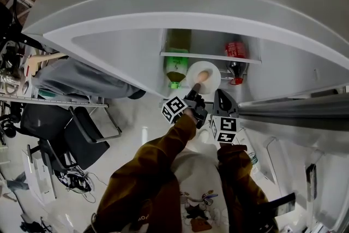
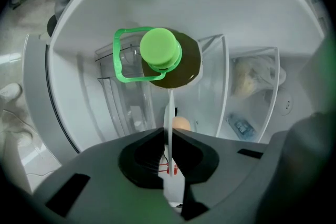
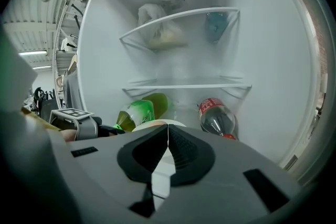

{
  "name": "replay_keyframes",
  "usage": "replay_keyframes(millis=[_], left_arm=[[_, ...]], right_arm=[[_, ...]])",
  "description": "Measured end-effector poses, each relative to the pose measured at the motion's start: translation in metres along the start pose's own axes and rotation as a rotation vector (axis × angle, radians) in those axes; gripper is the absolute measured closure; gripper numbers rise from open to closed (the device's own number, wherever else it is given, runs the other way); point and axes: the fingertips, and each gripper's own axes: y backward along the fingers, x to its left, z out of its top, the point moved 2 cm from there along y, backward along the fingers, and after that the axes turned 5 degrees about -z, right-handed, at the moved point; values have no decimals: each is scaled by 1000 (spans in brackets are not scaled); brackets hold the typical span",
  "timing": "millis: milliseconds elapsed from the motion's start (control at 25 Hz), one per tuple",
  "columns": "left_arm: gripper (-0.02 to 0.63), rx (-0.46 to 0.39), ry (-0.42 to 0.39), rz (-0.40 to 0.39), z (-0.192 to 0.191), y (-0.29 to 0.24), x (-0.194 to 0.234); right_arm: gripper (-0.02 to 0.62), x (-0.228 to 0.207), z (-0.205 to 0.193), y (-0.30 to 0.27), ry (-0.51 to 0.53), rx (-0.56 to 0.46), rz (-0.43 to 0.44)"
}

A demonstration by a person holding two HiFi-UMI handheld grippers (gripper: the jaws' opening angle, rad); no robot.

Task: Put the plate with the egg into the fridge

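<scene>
Head view, nearest us: our left gripper (image 1: 195,96) is clamped on the near rim of the plate (image 1: 211,80), which carries the egg (image 1: 202,76) at the fridge (image 1: 283,57) mouth. Our right gripper (image 1: 221,98), just right of it, is closed on nothing. Farther in lie a green-capped bottle (image 1: 175,68) and a red-labelled bottle (image 1: 235,54).

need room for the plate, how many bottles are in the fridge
2: a green-capped bottle on the left and a red-labelled bottle on the right, both under the lower shelf. More may be hidden from view.
</scene>
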Motion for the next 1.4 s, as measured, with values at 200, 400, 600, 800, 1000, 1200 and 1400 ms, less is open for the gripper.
replay_keyframes(millis=[200, 400, 600, 800, 1000, 1200, 1400], left_arm=[[580, -13, 11, 16, 0, -7, 9], [580, -24, 12, 30, 4, -15, 14], [580, -31, 20, 48, 5, -20, 19], [580, -37, 29, 70, 7, -26, 24], [580, -49, 44, 87, 9, -27, 32], [580, -58, 46, 88, 12, -34, 32], [580, -60, 49, 92, 16, -41, 33]], right_arm=[[589, 0, -4, 1, 7, 20, 10], [589, -1, -2, 1, 11, 20, 16], [589, -1, -1, 3, 14, 18, 19], [589, -3, -1, 3, 12, 16, 18], [589, -5, 1, 4, 9, 13, 14], [589, -6, 3, 4, 8, 10, 16], [589, -6, 4, 6, 10, 12, 19]])
